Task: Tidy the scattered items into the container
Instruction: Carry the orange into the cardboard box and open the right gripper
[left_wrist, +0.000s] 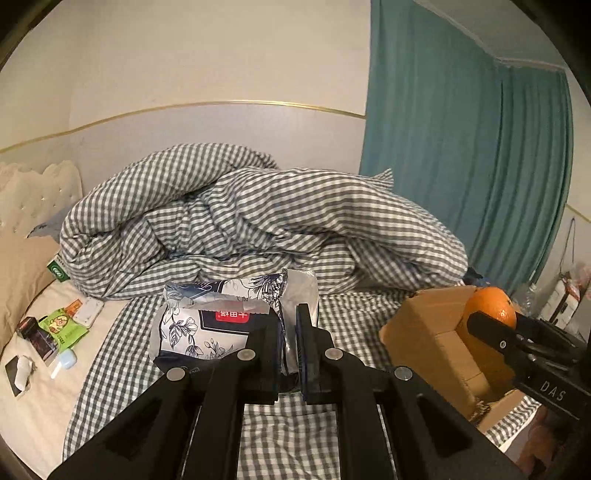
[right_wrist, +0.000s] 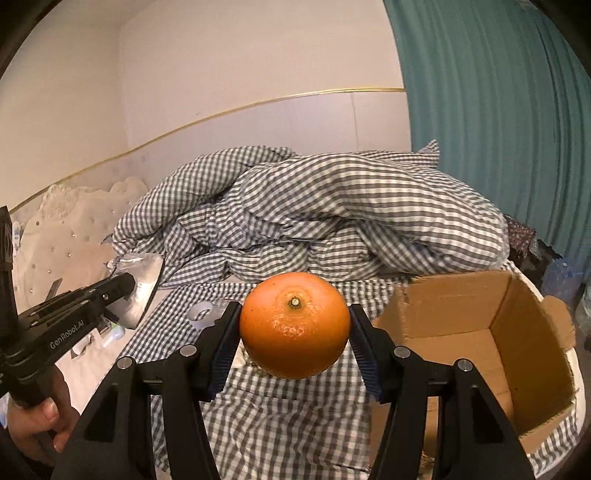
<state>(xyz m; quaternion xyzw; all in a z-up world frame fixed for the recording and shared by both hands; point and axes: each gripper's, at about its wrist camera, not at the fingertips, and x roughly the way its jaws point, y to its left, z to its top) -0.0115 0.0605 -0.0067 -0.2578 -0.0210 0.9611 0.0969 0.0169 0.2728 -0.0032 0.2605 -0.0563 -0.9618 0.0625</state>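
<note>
The left gripper (left_wrist: 287, 334) is clenched tight on a crumpled foil snack packet printed with blue-and-white flowers and a red label (left_wrist: 218, 321), lifted clear of the bed with its silvery inner side turned toward the right. The right gripper (right_wrist: 294, 330) grasps a round, glossy orange fruit (right_wrist: 294, 325) between its two blue-ribbed pads, stem end facing the camera, held in the air just left of an open brown cardboard box (right_wrist: 517, 332) that sits on the grey-and-white checked bed sheet (right_wrist: 288, 417). A hand (right_wrist: 40, 424) grips the left tool's handle at the lower left of the right wrist view. Behind both lies a heaped grey-and-white checked duvet (left_wrist: 258, 221). At the far left, small scattered items, among them a green snack sachet (left_wrist: 62, 326) and a pale blue case (left_wrist: 66, 359), lie on the cream mattress (left_wrist: 33, 413) near a tufted white headboard (left_wrist: 33, 199). A teal curtain (left_wrist: 461, 147) hangs at the right.
</note>
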